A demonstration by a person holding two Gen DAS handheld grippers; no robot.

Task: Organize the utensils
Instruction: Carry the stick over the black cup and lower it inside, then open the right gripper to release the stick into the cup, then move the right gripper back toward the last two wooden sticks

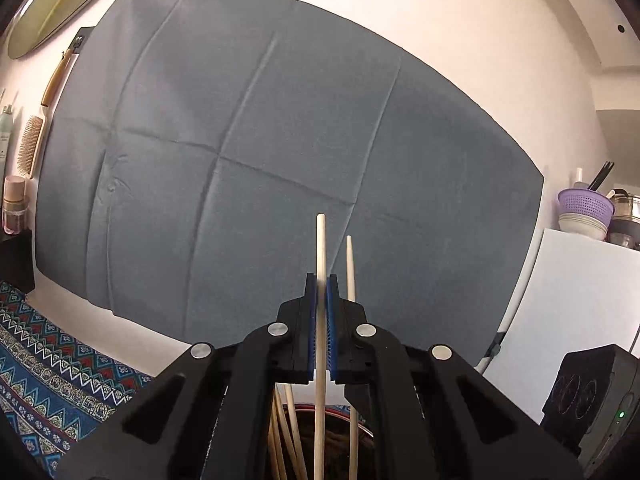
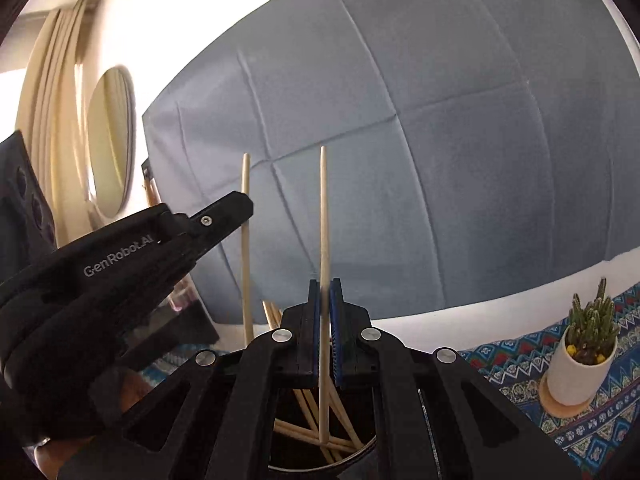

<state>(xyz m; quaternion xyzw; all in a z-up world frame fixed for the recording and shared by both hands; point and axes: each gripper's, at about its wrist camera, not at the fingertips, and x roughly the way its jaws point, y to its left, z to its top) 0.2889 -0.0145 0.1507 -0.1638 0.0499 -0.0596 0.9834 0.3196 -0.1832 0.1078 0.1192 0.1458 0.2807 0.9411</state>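
Black tongs fill the bottom of both views, each pair closed on a single pale wooden chopstick. From the left wrist view, the left tongs [image 1: 322, 280] pinch a blunt-ended chopstick [image 1: 320, 248] between blue pads [image 1: 331, 320], the stick standing nearly upright and running down into a dark round holder [image 1: 360, 432] below. From the right wrist view, the right tongs [image 2: 325, 284] likewise clamp a pointed chopstick [image 2: 323, 208], its lower end reaching into the same holder [image 2: 360, 450], where several loose chopsticks [image 2: 304, 432] lie crossed. The left tongs also show from the side in that view, at the left, shut around their own stick [image 2: 245, 240].

Behind everything hangs a large blue-grey cloth [image 1: 260, 152] with fold creases, fixed to a pale wall [image 1: 460, 12]. A patterned blue fabric [image 2: 580, 392] covers the tabletop. An oval mirror [image 2: 112, 140] hangs on the wall beside cream curtains [image 2: 52, 120]. A white cabinet [image 1: 580, 320] carries a purple strainer [image 1: 585, 202] set in stacked bowls. A small cactus [image 2: 592, 320] stands in a white pot on a wooden coaster. A hairbrush [image 1: 34, 144] hangs at the cloth's left edge.
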